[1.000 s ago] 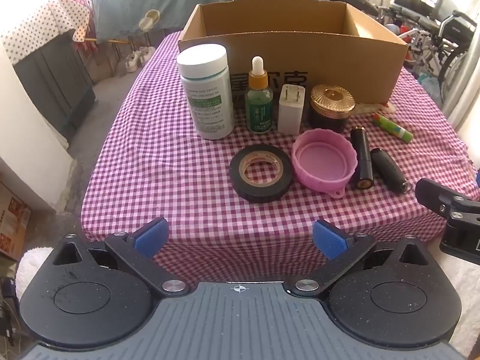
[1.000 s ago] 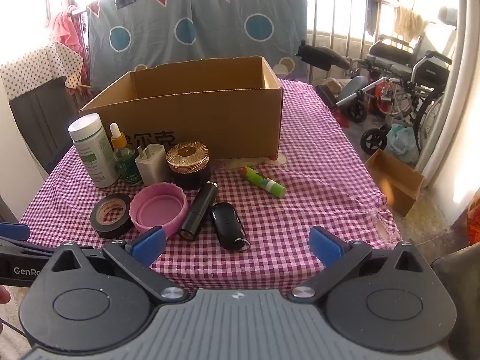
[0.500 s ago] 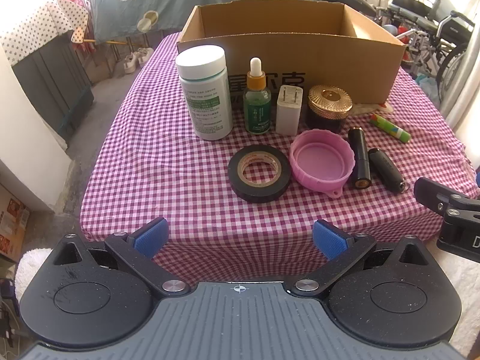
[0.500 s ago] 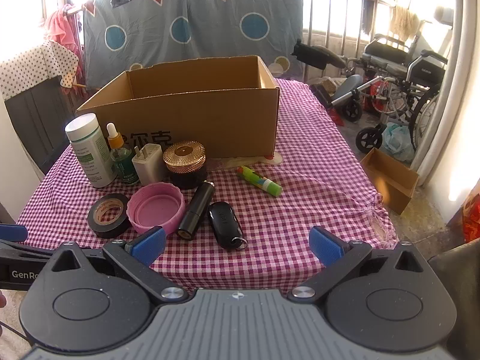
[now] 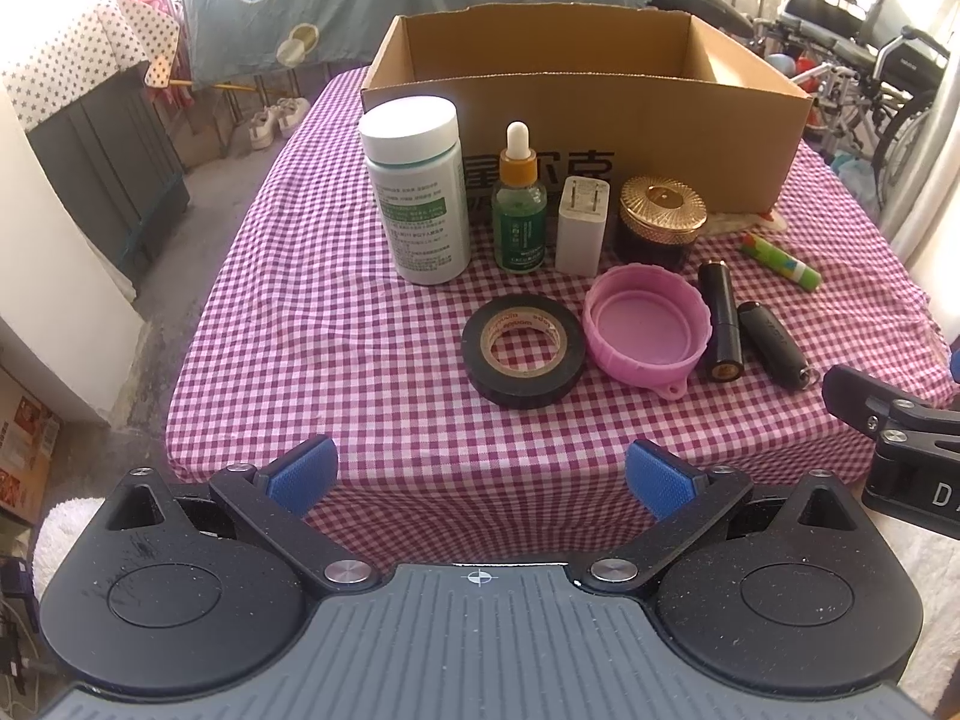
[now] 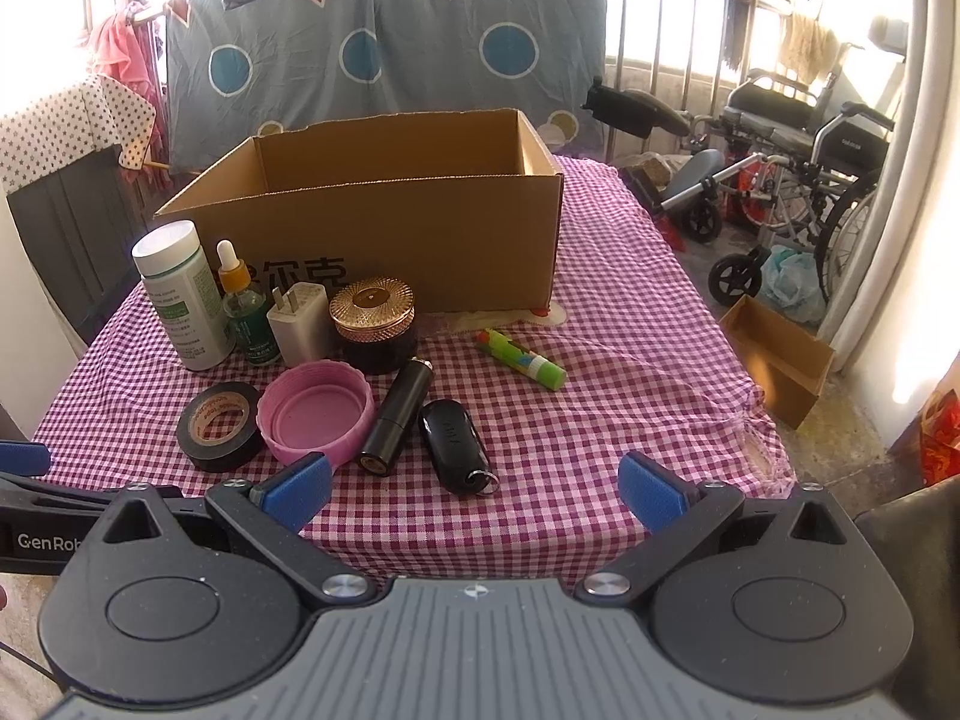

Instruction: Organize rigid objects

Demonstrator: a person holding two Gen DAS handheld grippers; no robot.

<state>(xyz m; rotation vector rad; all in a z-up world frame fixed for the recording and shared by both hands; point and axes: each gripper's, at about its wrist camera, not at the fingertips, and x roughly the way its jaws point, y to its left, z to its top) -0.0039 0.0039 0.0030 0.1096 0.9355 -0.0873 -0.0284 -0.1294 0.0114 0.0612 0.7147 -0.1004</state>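
A checked cloth-covered table (image 5: 312,324) is seen, with an open cardboard box (image 5: 636,120) at its far side, nothing visible inside. Just in front of the box, a row is lined up upright: a white pill bottle (image 5: 417,192), a green dropper bottle (image 5: 519,210), a white charger (image 5: 582,225) and a gold-lidded jar (image 5: 660,216). Nearer, a black tape roll (image 5: 525,351) is laid flat beside a pink lid (image 5: 648,327), rim up. To the right, a black tube (image 5: 722,324) and a key fob (image 5: 774,345) are laid with their long axes running near to far, the fob's ring at the near end. A green glue stick (image 6: 521,357) is set apart, angled from far left to near right.

Compared with a second ago, both cameras are brought slightly closer; the objects are unmoved.

The left gripper (image 5: 479,474) and right gripper (image 6: 474,483) are held short of the table edge, jaws spread wide, nothing gripped.
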